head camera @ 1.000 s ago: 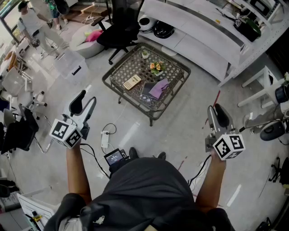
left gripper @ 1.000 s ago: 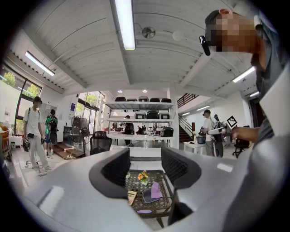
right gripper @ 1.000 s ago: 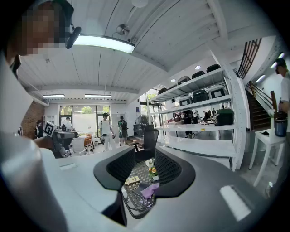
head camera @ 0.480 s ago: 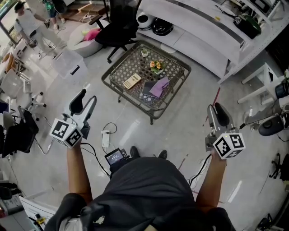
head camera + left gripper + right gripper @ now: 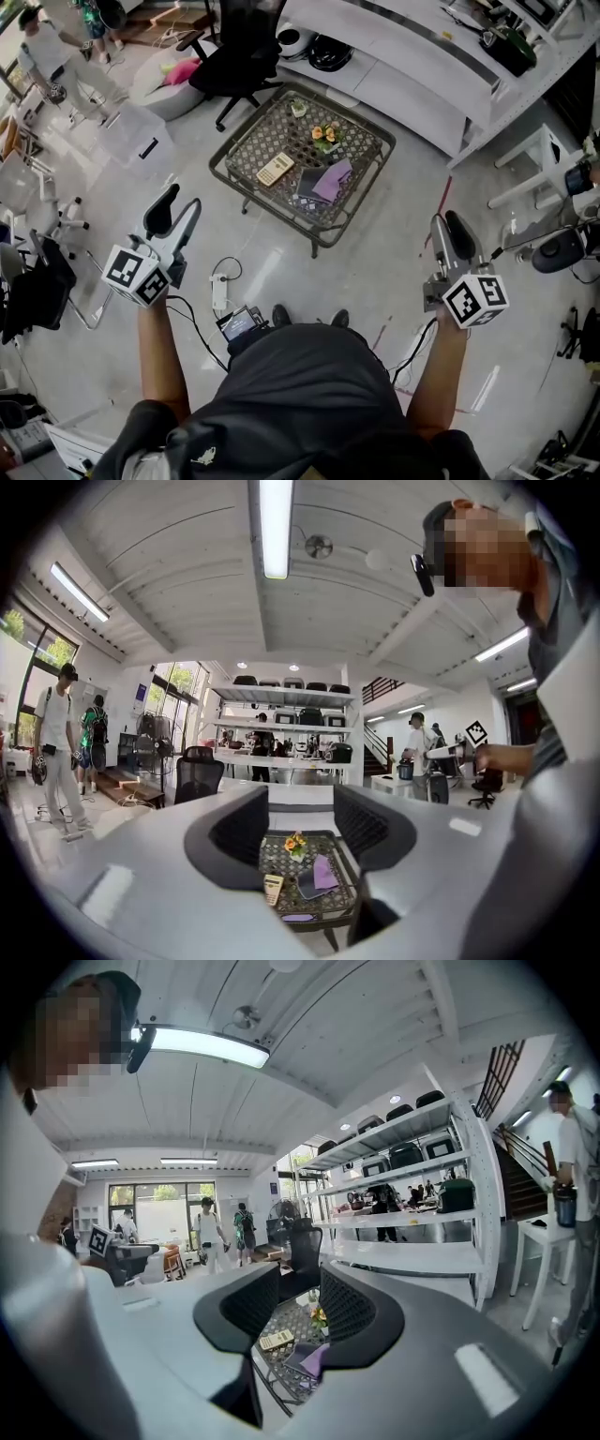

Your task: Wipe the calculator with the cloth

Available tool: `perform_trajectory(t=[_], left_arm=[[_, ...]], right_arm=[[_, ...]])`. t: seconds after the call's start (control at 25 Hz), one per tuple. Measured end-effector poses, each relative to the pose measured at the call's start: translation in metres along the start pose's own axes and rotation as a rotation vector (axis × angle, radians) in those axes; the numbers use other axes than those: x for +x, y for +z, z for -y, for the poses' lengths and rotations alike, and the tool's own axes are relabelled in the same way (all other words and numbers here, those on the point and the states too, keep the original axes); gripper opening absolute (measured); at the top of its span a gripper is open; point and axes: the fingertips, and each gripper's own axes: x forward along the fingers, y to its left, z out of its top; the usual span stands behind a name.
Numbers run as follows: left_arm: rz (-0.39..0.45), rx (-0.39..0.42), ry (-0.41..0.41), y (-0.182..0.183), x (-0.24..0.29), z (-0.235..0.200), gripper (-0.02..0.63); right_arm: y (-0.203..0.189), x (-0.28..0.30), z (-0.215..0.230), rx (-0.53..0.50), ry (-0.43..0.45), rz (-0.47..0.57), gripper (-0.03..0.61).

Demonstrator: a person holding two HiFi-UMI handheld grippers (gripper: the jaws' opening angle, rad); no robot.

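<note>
While the left gripper (image 5: 178, 214) and right gripper (image 5: 450, 236) hold their jaws apart and empty, well short of the desk (image 5: 246, 200), the calculator (image 5: 275, 170) lies on it near the cloth (image 5: 330, 181).

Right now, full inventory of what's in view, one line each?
square lattice-top coffee table: 1, dark frame, centre of the floor
flat rectangular calculator: 1, beige, table's left part
soft cloth: 1, purple, on the dark pad, right of the calculator
flat dark pad: 1, dark grey, under the cloth
small flower pot: 1, orange-yellow blooms, table's far side
swivel office chair: 1, black, beyond the table
power strip: 1, white, floor short of the table, left side
left tool: 1, grey-black, open, empty, short of the table
right tool: 1, grey-black, open, empty, short of the table
</note>
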Motion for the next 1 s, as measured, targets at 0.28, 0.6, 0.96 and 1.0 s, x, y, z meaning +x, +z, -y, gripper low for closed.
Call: perform_trajectory(t=[0.28,0.6,0.96,1.0], left_arm=[[0.013,-0.011,-0.022,-0.003,-0.004,-0.016,0.233],[-0.001,-0.037,-0.011,-0.016,0.006,-0.029,0.233],[-0.037,-0.045,0.059,-0.015,0.042,-0.037,0.233],[-0.036,-0.043,0.067,-0.014,0.047,-0.037,0.233]], right_arm=[[0.008,0.009,-0.021,-0.02,-0.007,-0.004,0.132],[0.004,0.039,-0.02,-0.025,0.017,-0.036,0.132],[-0.008,0.109,0.012,0.026,0.104,-0.073,0.132],[-0.007,0.119,0.015,0.029,0.118,-0.072,0.132]])
